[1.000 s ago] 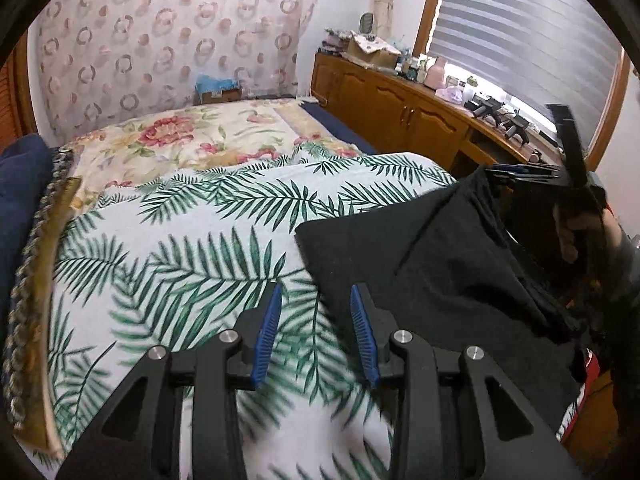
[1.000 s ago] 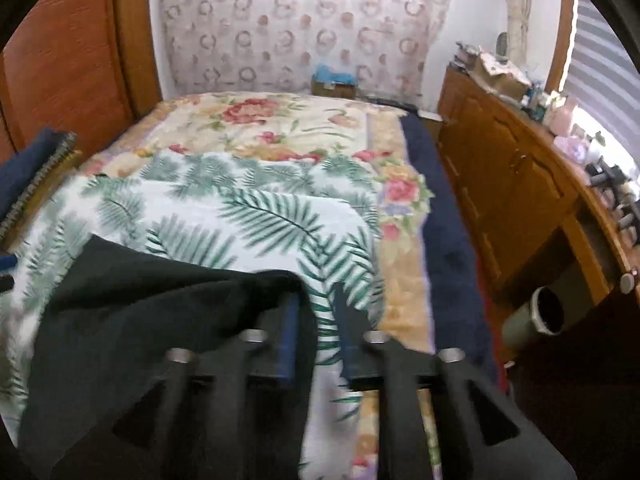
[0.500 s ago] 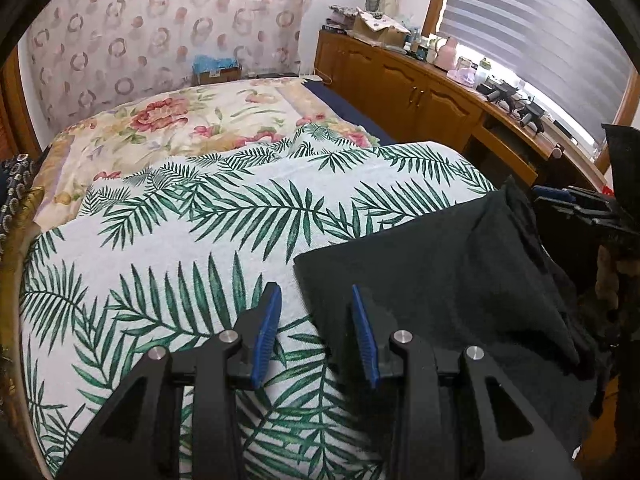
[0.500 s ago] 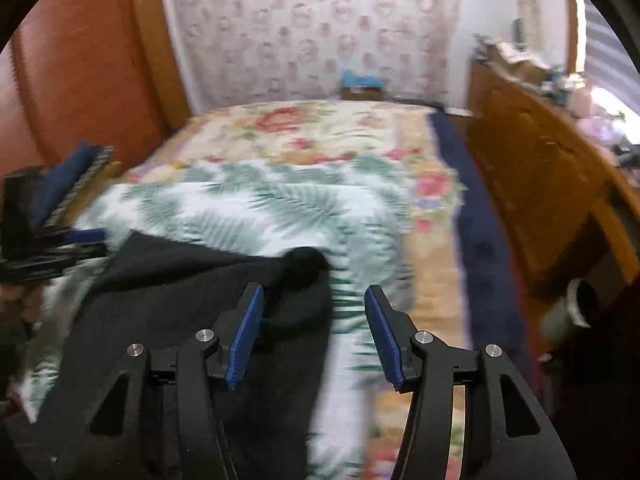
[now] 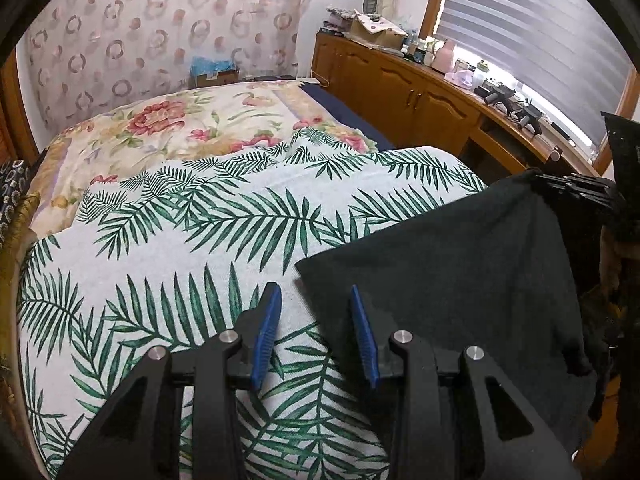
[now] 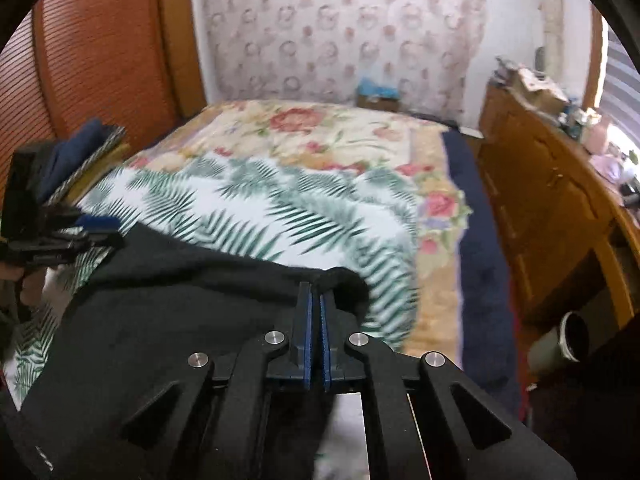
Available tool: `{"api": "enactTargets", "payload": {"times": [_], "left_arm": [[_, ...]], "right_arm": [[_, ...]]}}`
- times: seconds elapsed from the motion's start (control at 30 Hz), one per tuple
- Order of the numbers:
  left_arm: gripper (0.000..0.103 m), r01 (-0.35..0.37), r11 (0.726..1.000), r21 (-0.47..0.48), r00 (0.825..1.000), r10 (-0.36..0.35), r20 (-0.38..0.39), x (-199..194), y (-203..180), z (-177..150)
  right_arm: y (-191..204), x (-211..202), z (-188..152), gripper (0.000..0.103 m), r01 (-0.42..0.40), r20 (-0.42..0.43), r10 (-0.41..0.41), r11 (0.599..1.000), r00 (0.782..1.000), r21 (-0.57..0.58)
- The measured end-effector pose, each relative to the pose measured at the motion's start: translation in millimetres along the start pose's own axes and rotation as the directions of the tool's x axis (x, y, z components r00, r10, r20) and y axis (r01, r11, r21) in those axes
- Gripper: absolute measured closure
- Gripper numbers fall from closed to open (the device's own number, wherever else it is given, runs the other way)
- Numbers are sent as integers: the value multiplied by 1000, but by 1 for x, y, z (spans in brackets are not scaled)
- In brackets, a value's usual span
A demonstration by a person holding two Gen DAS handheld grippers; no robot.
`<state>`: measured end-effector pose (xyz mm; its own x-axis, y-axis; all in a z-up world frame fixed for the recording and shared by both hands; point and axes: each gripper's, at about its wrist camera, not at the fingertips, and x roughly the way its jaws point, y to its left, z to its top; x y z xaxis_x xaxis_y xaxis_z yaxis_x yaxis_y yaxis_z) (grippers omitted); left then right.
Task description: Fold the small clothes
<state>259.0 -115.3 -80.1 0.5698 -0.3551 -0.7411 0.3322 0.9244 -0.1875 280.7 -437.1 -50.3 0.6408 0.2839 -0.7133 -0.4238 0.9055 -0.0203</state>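
A black garment (image 5: 460,264) lies on the palm-leaf blanket (image 5: 200,240), its right side pulled up off the bed. My left gripper (image 5: 314,292) is open just above the blanket. The garment's near-left corner sits right beyond the gap, and the right finger is over the cloth. In the right wrist view my right gripper (image 6: 316,288) has its blue pads pressed together on the bunched edge of the black garment (image 6: 180,300). That right gripper (image 5: 536,178) also shows at the far right of the left wrist view, holding the raised corner. The left gripper (image 6: 108,230) appears at the left edge.
Beyond the blanket lies a floral quilt (image 5: 180,128). Wooden cabinets (image 5: 420,96) with clutter on top run along the right under a window blind. A cardboard box (image 5: 214,76) stands by the far wall. Navy cushions (image 6: 76,148) lie at the bed's left side, and a grey tube (image 6: 560,344) on the floor.
My right gripper opened wide over the garment's edge, then closed on it. The left gripper slid across the blanket toward the garment's corner, then held still.
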Motion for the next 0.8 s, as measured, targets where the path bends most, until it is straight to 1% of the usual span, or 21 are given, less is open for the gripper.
{"api": "enactTargets", "payload": {"times": [0.1,0.17,0.2,0.27,0.3,0.33,0.43,0.53,0.67,0.7,0.73,0.77,0.8], "left_arm": [[69,4,1000,-8,1000,-4,-10,6,2,1],[69,9,1000,-14,1000,-10,-24,11,4,1],[69,10,1000,-17,999,-11,-31,13,5,0],[69,13,1000,-22,999,-14,-36,16,6,1],[69,17,1000,-25,999,-18,-36,17,7,2],[69,23,999,-28,999,-24,-36,18,7,2],[69,41,998,-47,998,-43,-39,21,7,4],[69,61,996,-67,997,-63,-36,23,9,3],[69,75,994,-75,997,-77,-21,24,9,3],[72,82,994,-77,996,-84,-18,25,9,4],[85,101,992,-75,995,-102,-21,26,9,4],[90,117,991,-71,993,-118,-21,27,8,4],[99,114,992,-60,993,-115,-16,27,6,4]], "right_arm": [[-11,4,1,102,52,-29,-51,999,998,10],[-10,11,-2,102,52,-52,-51,998,997,16],[-8,15,-4,98,42,-59,-41,999,997,14],[-6,22,-8,76,60,-72,-59,998,996,12],[-6,26,-9,50,74,-77,-73,997,994,17],[-9,30,-12,38,71,-78,-68,997,995,37],[-16,40,-16,36,42,-86,-35,996,996,82],[-20,50,-19,35,-1,-102,13,993,995,115],[-19,59,-21,35,-46,-103,59,990,993,131],[-18,59,-21,35,-59,-92,71,990,993,128],[-18,60,-21,35,-66,-90,77,990,993,125],[-17,61,-20,37,-73,-88,84,990,993,123],[-15,61,-19,51,-93,-83,103,989,991,120]]}}
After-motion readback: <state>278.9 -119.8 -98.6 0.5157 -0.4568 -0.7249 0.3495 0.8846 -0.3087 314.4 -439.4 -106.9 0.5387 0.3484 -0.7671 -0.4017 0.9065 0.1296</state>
